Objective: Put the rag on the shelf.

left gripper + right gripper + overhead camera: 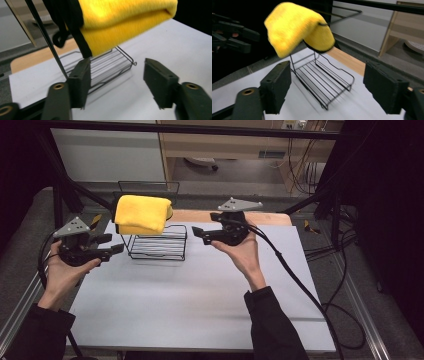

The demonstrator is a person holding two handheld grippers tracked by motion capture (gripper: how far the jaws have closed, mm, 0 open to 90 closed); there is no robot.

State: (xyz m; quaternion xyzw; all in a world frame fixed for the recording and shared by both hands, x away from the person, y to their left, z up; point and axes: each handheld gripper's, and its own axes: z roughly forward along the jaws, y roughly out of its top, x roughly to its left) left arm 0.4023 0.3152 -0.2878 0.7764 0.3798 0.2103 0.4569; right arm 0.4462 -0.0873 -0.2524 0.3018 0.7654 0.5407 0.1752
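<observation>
The yellow cloth (142, 213) already hangs folded over the top bar of the wire rack (159, 246), at the far left of the bench (200, 300); judging by that, the draping looks done. Nothing lies on the rack's lower shelf. The left gripper (107, 248) and right gripper (199, 234) flank the rack, jaws apart, holding nothing.

The left tongs (111, 246) are held level with jaws parted and empty; opposite them, the right tongs (200, 234) are likewise held spread, facing inward.
</observation>
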